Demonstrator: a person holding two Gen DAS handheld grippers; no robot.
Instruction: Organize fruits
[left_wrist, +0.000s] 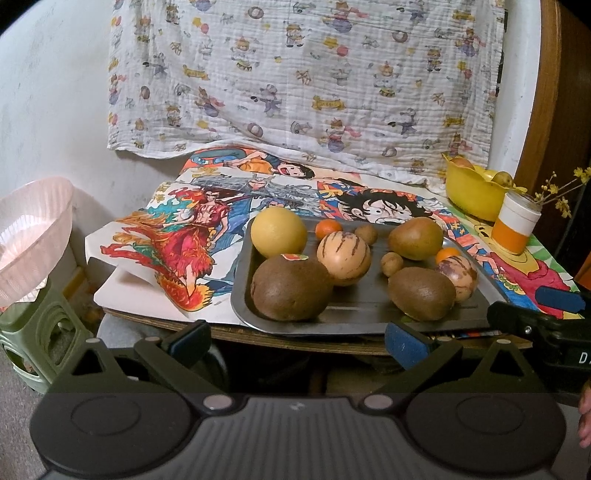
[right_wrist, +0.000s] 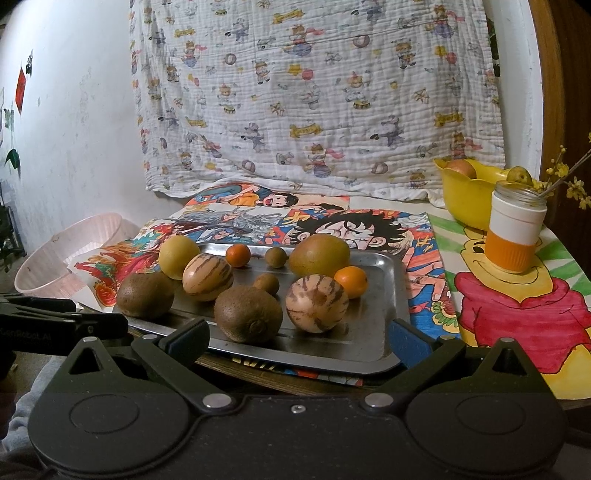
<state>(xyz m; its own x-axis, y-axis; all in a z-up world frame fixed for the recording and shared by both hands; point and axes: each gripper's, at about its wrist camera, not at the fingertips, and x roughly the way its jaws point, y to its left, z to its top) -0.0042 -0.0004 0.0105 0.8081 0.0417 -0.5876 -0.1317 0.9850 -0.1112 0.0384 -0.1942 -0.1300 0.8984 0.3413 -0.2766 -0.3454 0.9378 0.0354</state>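
Left wrist view: the left gripper (left_wrist: 295, 341) hangs just off the tray's (left_wrist: 369, 317) near edge, jaws spread wide with nothing between them. The fruits all lie ahead of it on the tray. A big kiwi (left_wrist: 291, 288) sits at the near left corner, almost straight ahead of the left finger, its long axis running across the jaws. A second kiwi (left_wrist: 421, 293) lies toward the near right. The right gripper (left_wrist: 535, 325) pokes in at the tray's near right corner. A pink basket (left_wrist: 33, 236) stands off the table's left edge; a yellow bowl (left_wrist: 472, 195) stands at the far right corner.

Right wrist view: the right gripper (right_wrist: 297, 341) is likewise wide open and empty, at the tray's (right_wrist: 369, 343) near edge. A kiwi (right_wrist: 248, 314) and a striped melon (right_wrist: 316, 304) lie just ahead, between the fingers' lines. By this, the left is nearer the corner kiwi, the right nearer these two.
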